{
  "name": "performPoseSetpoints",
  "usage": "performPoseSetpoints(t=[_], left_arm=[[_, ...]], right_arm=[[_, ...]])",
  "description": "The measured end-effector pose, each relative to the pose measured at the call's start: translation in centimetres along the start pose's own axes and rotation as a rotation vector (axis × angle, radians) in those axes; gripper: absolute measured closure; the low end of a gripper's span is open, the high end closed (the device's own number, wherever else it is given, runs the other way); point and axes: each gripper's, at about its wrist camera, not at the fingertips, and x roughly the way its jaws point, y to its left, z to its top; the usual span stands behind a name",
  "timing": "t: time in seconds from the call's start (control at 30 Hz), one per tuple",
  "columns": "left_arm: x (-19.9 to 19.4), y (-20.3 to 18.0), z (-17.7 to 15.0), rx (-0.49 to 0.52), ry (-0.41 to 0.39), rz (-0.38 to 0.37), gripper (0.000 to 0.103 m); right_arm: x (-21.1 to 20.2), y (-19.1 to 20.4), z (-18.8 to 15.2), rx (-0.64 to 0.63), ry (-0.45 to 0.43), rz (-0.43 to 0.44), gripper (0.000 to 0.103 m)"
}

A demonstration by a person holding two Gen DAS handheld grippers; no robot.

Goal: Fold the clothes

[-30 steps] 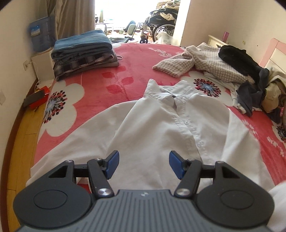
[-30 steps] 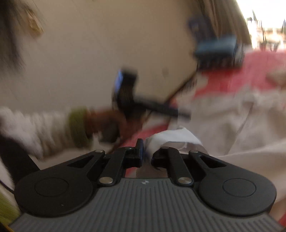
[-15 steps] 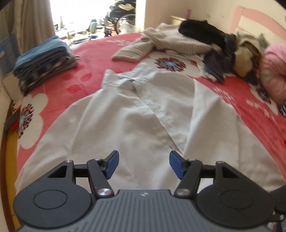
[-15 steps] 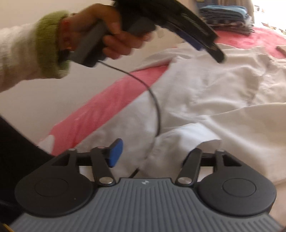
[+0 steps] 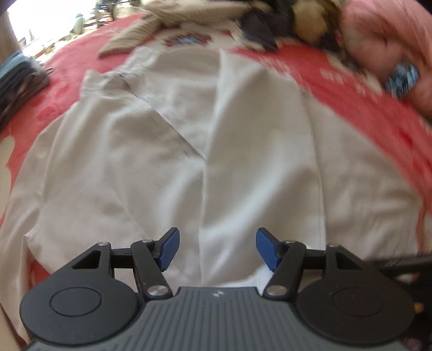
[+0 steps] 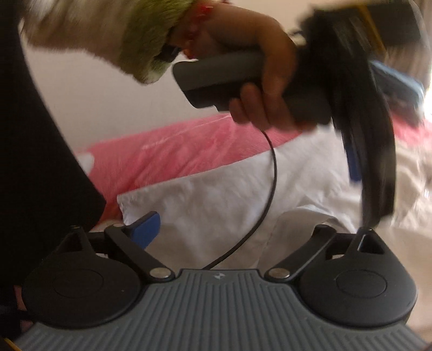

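**Item: white shirt on bed, mid-fold, right gripper just let go**

1. White shirt: lies buttoned side up on the red floral bed cover, collar toward the far end. 1 side panel now sits folded inward over the placket, its straight edge running down the middle of the body. The other side and its sleeve spread flat to the bed's edge.

2. Right gripper: jaws spread wide, nothing between them. 1 second ago they were pinched on a white fold of cloth; half a second ago they had parted. That cloth now rests loose on the shirt just ahead of the fingers.

3. Left gripper: jaws wide and empty, as in both earlier views, hovering low over the hem end of the shirt. Its view has swung from the stacked clothes side toward the heap of unfolded clothes. The right view shows a hand carrying it above the cloth.

4. Reading: the release suggests 1 side fold is laid down. The spread side still appears unfolded, so the shirt is judged only partly done.

5. Also present: a folded stack at the far corner.
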Motion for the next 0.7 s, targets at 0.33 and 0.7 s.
performPoseSetpoints(t=[0.33, 0.7], left_arm=[[0.5, 1.1, -3.2, 0.051, 0.083, 0.007, 0.038], [-1.9, 2.2, -6.1, 0.203, 0.119, 0.017, 0.038]], right_arm=[[-1.0, 0.2, -0.1, -0.005, 0.074, 0.002, 0.001], [-5.3, -7.7, -4.4, 0.579, -0.111, 0.223, 0.002]])
